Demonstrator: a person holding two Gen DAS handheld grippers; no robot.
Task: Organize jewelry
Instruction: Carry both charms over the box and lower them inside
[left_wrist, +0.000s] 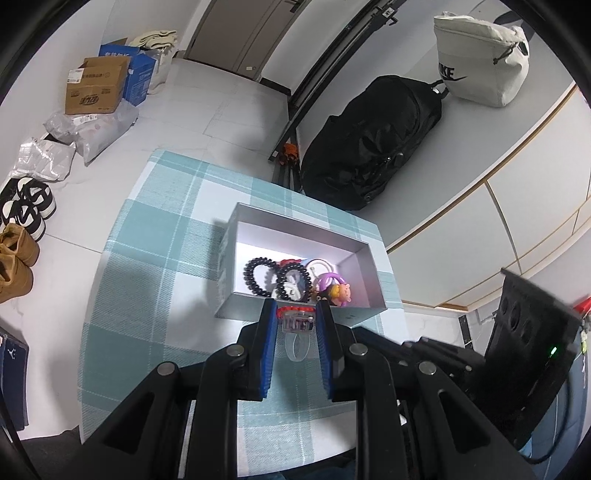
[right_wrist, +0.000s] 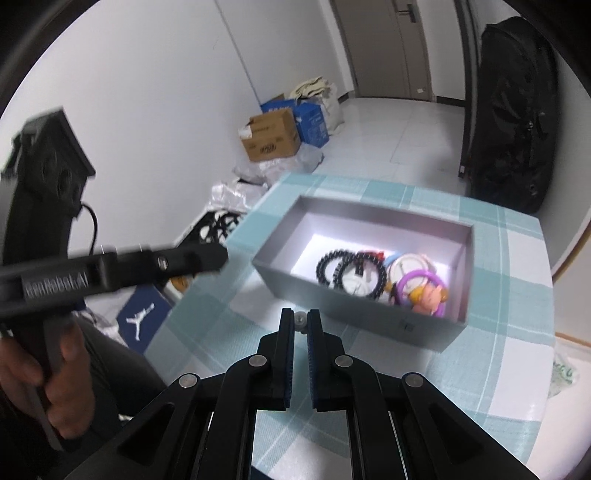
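A grey open box (left_wrist: 364, 254) (right_wrist: 280, 273) stands on the checked teal tablecloth (left_wrist: 155, 236) (right_wrist: 509, 354). Inside lie two black spiral hair ties (left_wrist: 258, 277) (right_wrist: 360, 275), a purple ring with a small doll (left_wrist: 338, 290) (right_wrist: 424, 291) and other pale rings. My left gripper (left_wrist: 295, 312) is shut on a clear toy ring with a red-rimmed top (left_wrist: 296, 321), held at the box's near wall. My right gripper (right_wrist: 301, 317) is shut on a small pale bead-like piece (right_wrist: 300, 320) just in front of the box. The left gripper's body (right_wrist: 110, 273) shows blurred at the left of the right wrist view.
A black duffel bag (left_wrist: 369, 147) (right_wrist: 513, 122) and a white Nike bag (left_wrist: 480, 62) hang against the wall behind the table. Cardboard and blue boxes (left_wrist: 99, 85) (right_wrist: 273, 136), plastic parcels (left_wrist: 85, 133) and shoes (left_wrist: 22, 221) lie on the floor to the left.
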